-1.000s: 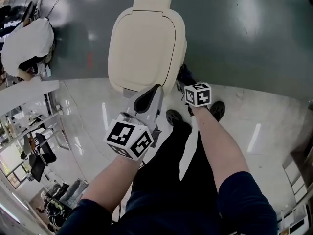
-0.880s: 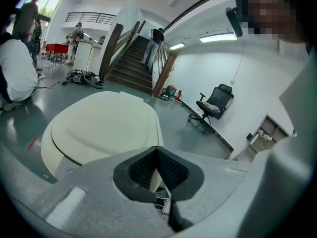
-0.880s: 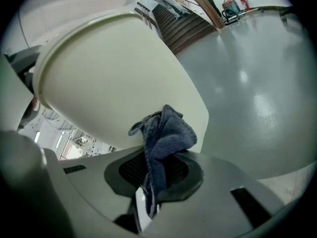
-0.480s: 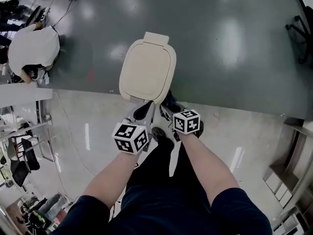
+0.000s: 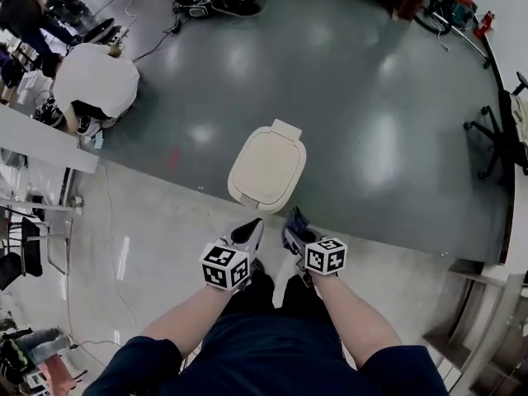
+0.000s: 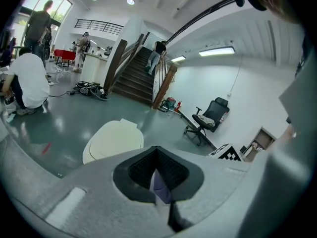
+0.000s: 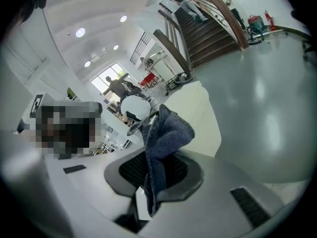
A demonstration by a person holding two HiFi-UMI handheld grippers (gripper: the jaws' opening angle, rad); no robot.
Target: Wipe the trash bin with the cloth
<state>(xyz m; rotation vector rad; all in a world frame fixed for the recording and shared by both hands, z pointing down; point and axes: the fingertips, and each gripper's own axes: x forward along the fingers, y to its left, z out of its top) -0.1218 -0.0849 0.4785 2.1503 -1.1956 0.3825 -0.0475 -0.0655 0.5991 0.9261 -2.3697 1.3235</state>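
On the glossy dark floor [image 5: 396, 97] ahead of the person's feet, the cream trash bin [image 5: 266, 170] stands free with its lid down, well apart from both grippers. The right gripper [image 5: 297, 238] is clenched on a blue-grey cloth [image 7: 166, 133], pinched by one part while the rest stands up in a loose bunch. I think it may slip out when it is dragged over the lid. The left gripper [image 5: 250, 234] has its jaws pressed together and grasps nothing I can name. If it does not steady the bin, the bin may slide on this smooth floor. Around are a paler polished strip [image 5: 165, 221], a staircase [image 6: 136, 81], an office chair [image 6: 208, 120] and a crouching person in white [image 5: 95, 81].
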